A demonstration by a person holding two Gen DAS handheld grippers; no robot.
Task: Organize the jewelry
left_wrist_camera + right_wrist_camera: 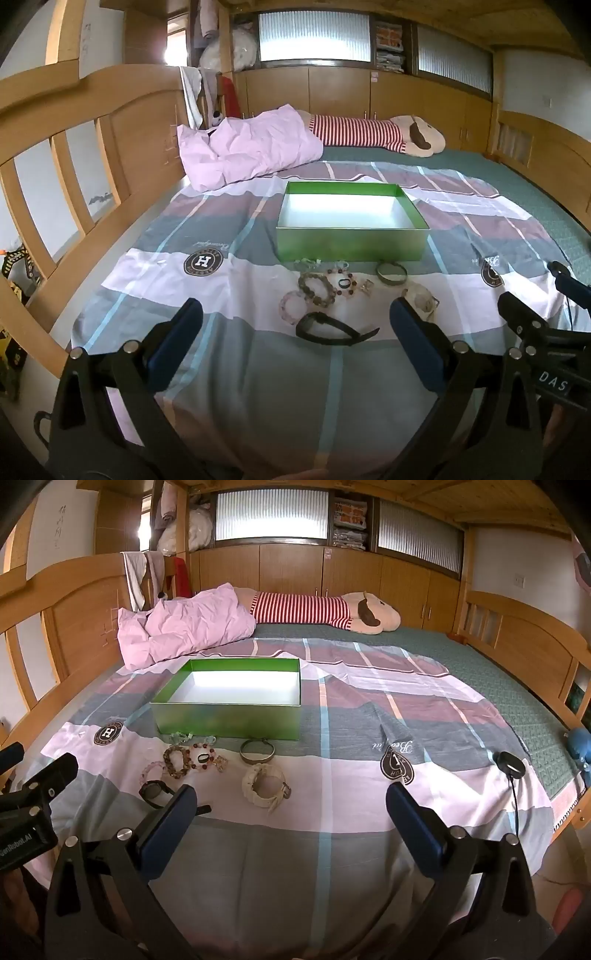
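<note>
The left gripper point(295, 328) hung with its blue-padded jaws spread wide and nothing between them, low over the checked bedsheet point(236, 387). Just ahead of it lay the black strap watch point(330, 329), with the pink translucent bead bracelet point(293, 303) and the brown bead bracelet point(318, 290) beyond, then the dark metal bangle point(391, 273) and the cream woven bracelet point(264, 783) further right. All the jewelry lay loose on the sheet in front of the empty green cardboard box point(351, 243), none in it yet. The right gripper point(291, 805) was likewise fully open and empty.

The first pick looked best made on the watch, closing across its strap without snagging cloth. The beaded pieces touched or overlapped, so lifting one could drag its neighbours. The box's near wall stood close behind the pile and would need clearing from above; the sheet to the right was open room.
</note>
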